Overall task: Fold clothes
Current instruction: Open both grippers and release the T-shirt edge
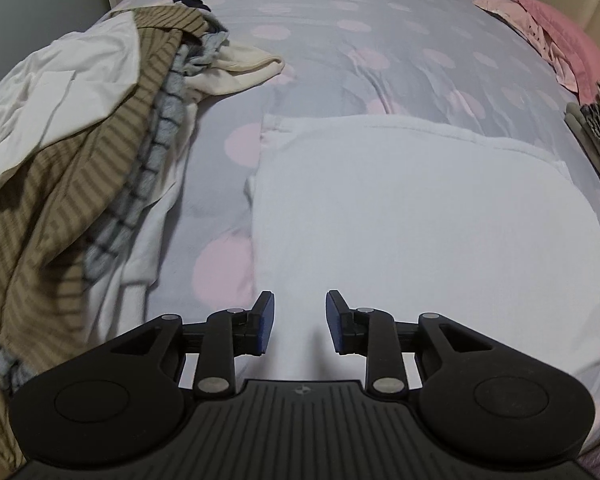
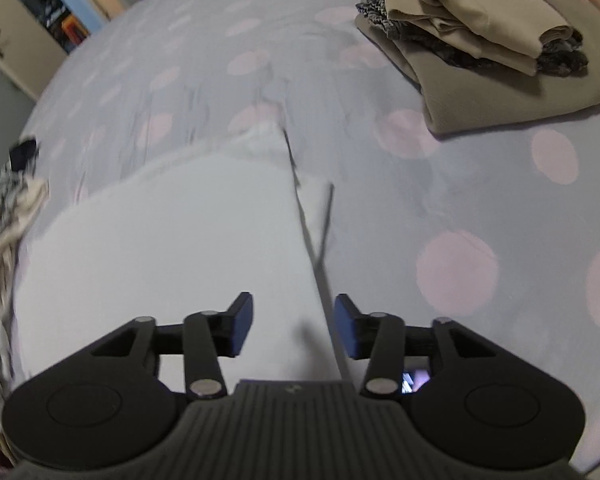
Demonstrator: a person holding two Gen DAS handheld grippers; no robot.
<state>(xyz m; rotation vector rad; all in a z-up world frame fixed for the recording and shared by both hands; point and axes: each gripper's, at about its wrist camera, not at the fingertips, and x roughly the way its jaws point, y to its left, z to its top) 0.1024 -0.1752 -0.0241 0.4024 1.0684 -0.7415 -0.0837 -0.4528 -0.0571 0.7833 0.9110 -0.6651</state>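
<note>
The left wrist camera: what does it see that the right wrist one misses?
Only the left view shows the pink pillows and the left gripper, open over the white garment. Only the right view shows the right gripper, open at that garment's edge. Both show the unfolded pile, the folded stack and the dotted bedspread.

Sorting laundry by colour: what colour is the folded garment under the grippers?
White garment, shown best in the left wrist view.

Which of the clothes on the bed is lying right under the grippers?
The white garment, spread flat on the bedspread. The unfolded heap lies to its left, the folded beige stack to its right.
</note>
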